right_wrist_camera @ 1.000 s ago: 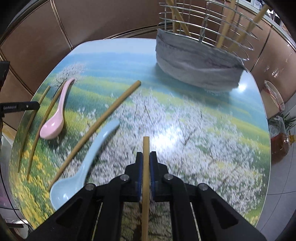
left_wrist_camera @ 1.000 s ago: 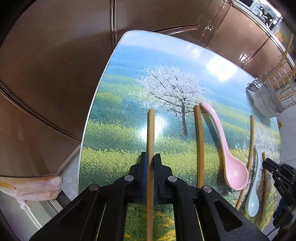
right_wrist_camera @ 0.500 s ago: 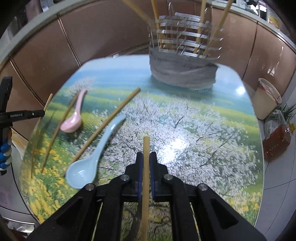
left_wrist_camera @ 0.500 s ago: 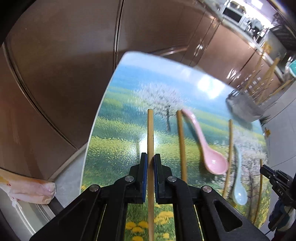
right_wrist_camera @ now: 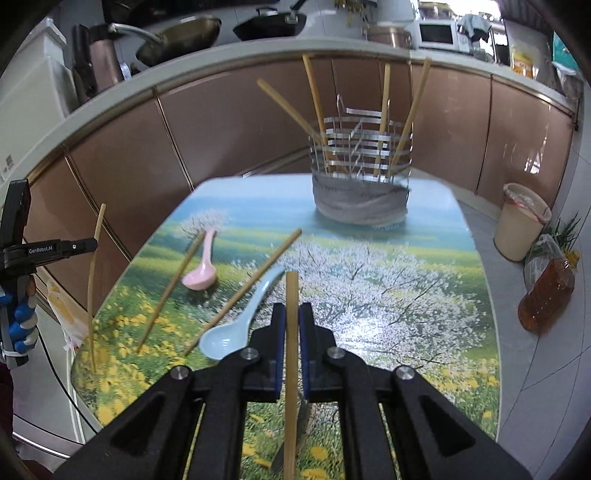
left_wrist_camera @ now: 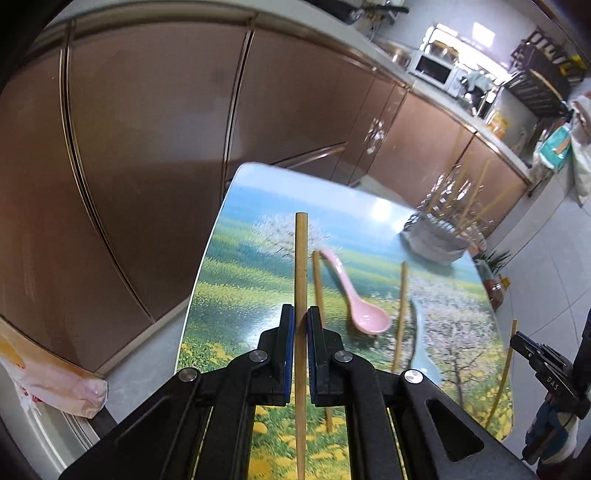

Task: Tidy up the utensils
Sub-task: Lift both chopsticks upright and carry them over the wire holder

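Brown glossy cabinets [right_wrist_camera: 258,122] curve behind the table [right_wrist_camera: 424,295]; a microwave [right_wrist_camera: 436,33] sits at one o'clock, what looks like an oil bottle [right_wrist_camera: 546,295] on pale floor tiles [right_wrist_camera: 546,387] at three.

Two spoons, pink [right_wrist_camera: 201,275] and blue [right_wrist_camera: 236,325], eight chopsticks [right_wrist_camera: 291,354], one wire holder [right_wrist_camera: 360,177], two tongs [right_wrist_camera: 291,325]

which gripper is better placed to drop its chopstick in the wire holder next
Right, probably. The right gripper points its chopstick straight at the wire holder. From the left gripper, the holder sits far off to the side.
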